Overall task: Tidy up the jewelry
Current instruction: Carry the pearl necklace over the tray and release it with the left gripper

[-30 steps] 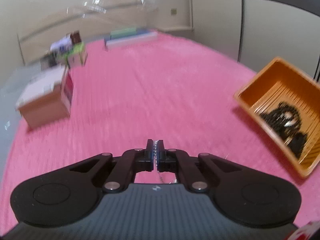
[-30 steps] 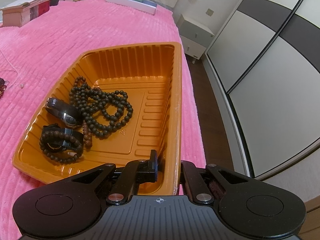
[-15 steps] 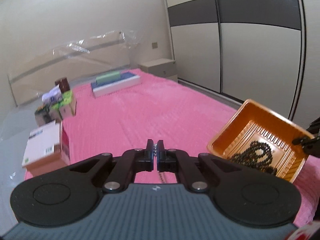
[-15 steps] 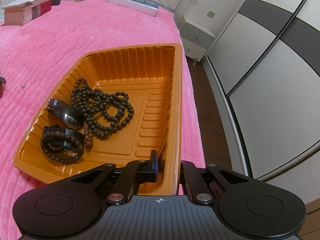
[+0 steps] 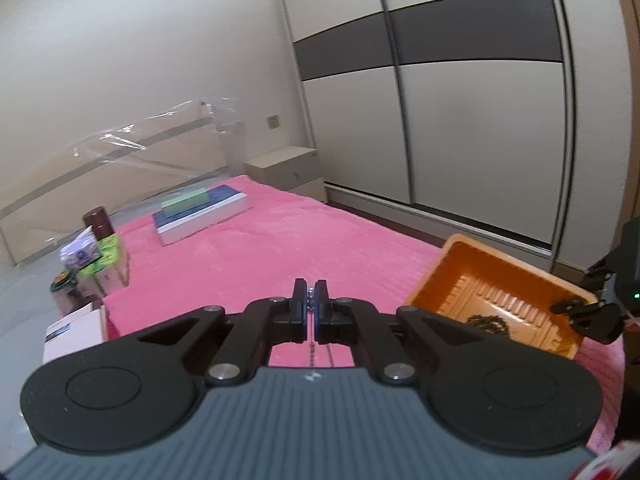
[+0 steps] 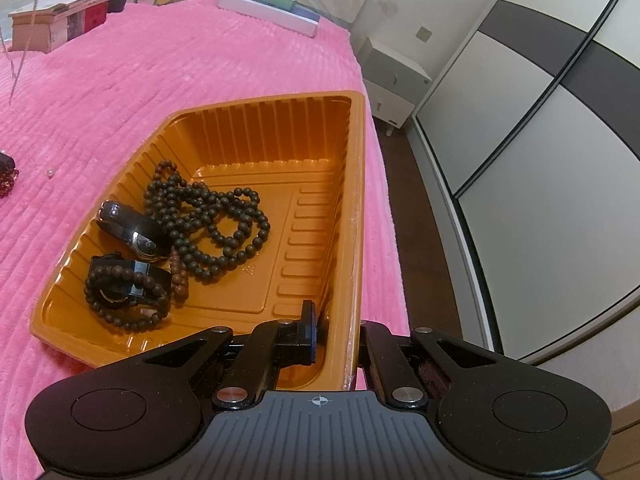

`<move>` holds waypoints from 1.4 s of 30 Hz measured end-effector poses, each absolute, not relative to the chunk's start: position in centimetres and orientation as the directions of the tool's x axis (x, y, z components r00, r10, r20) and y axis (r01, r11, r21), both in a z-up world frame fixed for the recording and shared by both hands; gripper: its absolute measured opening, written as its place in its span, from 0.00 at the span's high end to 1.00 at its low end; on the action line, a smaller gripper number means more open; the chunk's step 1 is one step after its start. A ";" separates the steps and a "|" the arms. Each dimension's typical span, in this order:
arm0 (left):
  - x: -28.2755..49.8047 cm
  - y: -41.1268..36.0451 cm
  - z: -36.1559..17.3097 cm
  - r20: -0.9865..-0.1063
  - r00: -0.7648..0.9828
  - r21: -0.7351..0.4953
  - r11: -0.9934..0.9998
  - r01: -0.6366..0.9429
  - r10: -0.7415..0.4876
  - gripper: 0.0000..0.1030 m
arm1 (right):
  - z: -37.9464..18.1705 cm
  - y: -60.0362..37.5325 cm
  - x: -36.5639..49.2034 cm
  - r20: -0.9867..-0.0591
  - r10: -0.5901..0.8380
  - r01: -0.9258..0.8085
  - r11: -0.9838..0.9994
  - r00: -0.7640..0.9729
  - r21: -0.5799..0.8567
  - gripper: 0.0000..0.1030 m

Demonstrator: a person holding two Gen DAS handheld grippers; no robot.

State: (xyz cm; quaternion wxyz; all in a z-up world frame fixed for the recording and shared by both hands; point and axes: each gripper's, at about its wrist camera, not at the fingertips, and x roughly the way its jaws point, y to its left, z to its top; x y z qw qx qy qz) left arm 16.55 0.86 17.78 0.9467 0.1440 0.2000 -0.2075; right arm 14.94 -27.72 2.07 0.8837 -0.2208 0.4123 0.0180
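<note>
My left gripper is up in the air over the bed with the pink fuzzy cover. Its jaws are pressed together on a thin silver chain, and the chain hangs down from between them. In my right camera I can see that same thin chain dangling at about 10 o'clock, over the pink cover.

My right gripper is clamped on the right wall of the orange ridged plastic tray. One jaw is inside the tray and the other is outside it. From my left camera the tray sits at about 3 o'clock, and the right gripper is at its far right edge.

Inside the tray, a long string of dark round beads lies in a loose pile in the middle. At its 9 o'clock is a black watch with a shiny face. Below that, at about 8 o'clock in the tray, a dark bead bracelet lies wrapped around another black watch. A short brown bead strand lies just beside them.

Out on the cover, at the left edge of my right camera, are some dark red beads and one tiny white pearl, well apart from the tray.

At about 11 o'clock is a wooden box.
</note>
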 end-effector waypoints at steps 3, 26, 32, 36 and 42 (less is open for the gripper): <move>16.5 -0.3 17.7 -0.444 0.817 0.181 0.856 0.484 -0.369 0.98 | 2.1 -27.7 15.0 -0.737 -0.148 -0.216 0.902 0.659 -0.374 0.95; 18.1 -15.8 14.6 -0.544 0.617 0.142 0.662 0.736 -0.569 0.98 | 1.8 -28.0 15.1 -0.743 -0.135 -0.217 0.908 0.655 -0.357 0.95; 19.2 -18.2 12.4 -0.587 0.578 0.119 0.647 0.754 -0.566 0.98 | 1.7 -27.9 15.2 -0.745 -0.133 -0.220 0.908 0.654 -0.355 0.95; 19.9 -18.9 11.3 -0.608 0.559 0.100 0.644 0.759 -0.564 0.98 | 1.6 -27.9 15.2 -0.745 -0.133 -0.219 0.909 0.653 -0.355 0.95; 20.3 -19.0 10.4 -0.624 0.549 0.088 0.648 0.757 -0.556 0.98 | 1.5 -27.9 15.2 -0.746 -0.134 -0.219 0.909 0.653 -0.355 0.95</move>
